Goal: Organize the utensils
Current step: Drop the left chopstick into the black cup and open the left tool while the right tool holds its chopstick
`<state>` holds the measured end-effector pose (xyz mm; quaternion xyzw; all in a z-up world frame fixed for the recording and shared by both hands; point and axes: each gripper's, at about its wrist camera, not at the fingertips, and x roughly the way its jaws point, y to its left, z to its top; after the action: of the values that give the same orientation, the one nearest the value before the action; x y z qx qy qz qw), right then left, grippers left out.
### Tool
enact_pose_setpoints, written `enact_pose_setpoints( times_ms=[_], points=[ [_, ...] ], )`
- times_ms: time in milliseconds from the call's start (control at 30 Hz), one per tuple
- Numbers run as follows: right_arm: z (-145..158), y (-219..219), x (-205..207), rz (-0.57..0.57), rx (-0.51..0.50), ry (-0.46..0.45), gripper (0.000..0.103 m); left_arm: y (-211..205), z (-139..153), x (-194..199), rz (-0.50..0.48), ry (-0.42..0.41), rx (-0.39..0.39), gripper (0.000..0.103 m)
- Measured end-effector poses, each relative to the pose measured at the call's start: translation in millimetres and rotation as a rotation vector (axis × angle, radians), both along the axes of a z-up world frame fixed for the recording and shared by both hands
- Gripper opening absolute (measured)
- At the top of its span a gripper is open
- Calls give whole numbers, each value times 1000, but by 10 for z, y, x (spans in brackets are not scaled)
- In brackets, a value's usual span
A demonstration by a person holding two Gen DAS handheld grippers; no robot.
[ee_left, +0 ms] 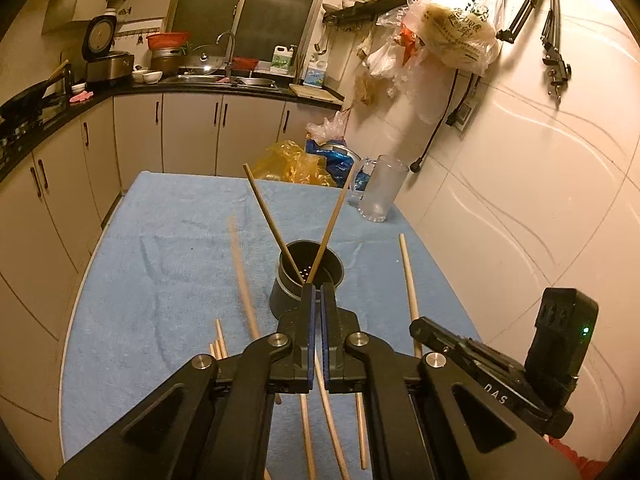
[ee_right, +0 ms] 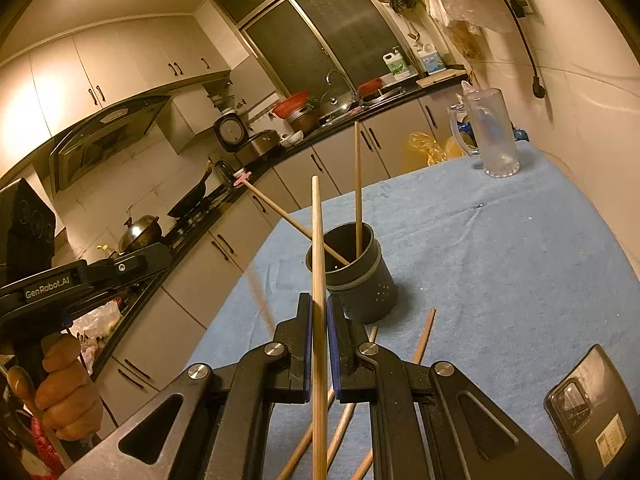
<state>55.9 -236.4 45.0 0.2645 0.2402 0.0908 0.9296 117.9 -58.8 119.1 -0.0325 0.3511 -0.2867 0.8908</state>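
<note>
A dark round utensil holder (ee_left: 309,276) (ee_right: 352,276) stands on the blue cloth (ee_left: 168,264) with two chopsticks (ee_left: 268,216) leaning out of it, crossed. My left gripper (ee_left: 317,292) hovers just before the holder's near rim, jaws nearly together with nothing clearly between them. A blurred chopstick (ee_left: 240,276) shows to its left. My right gripper (ee_right: 319,304) is shut on one upright chopstick (ee_right: 318,248), held near the holder's left side. Several loose chopsticks (ee_left: 408,276) (ee_right: 424,334) lie on the cloth by both grippers.
A clear glass mug (ee_left: 380,188) (ee_right: 494,132) stands at the table's far right by the wall. A phone (ee_right: 596,412) lies at the near right. Plastic bags (ee_left: 296,164) sit beyond the far edge. Kitchen cabinets and a counter (ee_left: 192,84) run left and behind.
</note>
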Motion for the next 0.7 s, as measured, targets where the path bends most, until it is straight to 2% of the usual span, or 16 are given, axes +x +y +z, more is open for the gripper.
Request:
enact_pose_setpoints(
  times_ms=[167, 233, 333, 400, 467, 567, 633, 700],
  points=[
    [29, -22, 18, -1, -9, -1, 8, -25, -29, 39, -18, 14, 23, 0],
    [34, -32, 20, 0, -7, 0, 8, -7, -63, 100, -30, 51, 18, 0],
    [26, -37, 18, 5, -1, 6, 8, 94, -185, 306, 17, 128, 18, 2],
    [37, -42, 15, 9, 1, 4, 8, 162, -344, 503, 34, 200, 20, 11],
    [56, -55, 18, 13, -1, 1, 8, 218, -552, 741, 66, 280, 13, 15],
    [76, -74, 63, 18, -1, 8, 8, 182, -864, 1145, 82, 400, 15, 35],
    [83, -92, 113, 22, -3, 14, 8, 144, -1067, 1385, 115, 450, 25, 36],
    [88, -105, 152, 21, -10, 19, 8, 36, -1290, 1626, 128, 509, 66, 36]
  ],
)
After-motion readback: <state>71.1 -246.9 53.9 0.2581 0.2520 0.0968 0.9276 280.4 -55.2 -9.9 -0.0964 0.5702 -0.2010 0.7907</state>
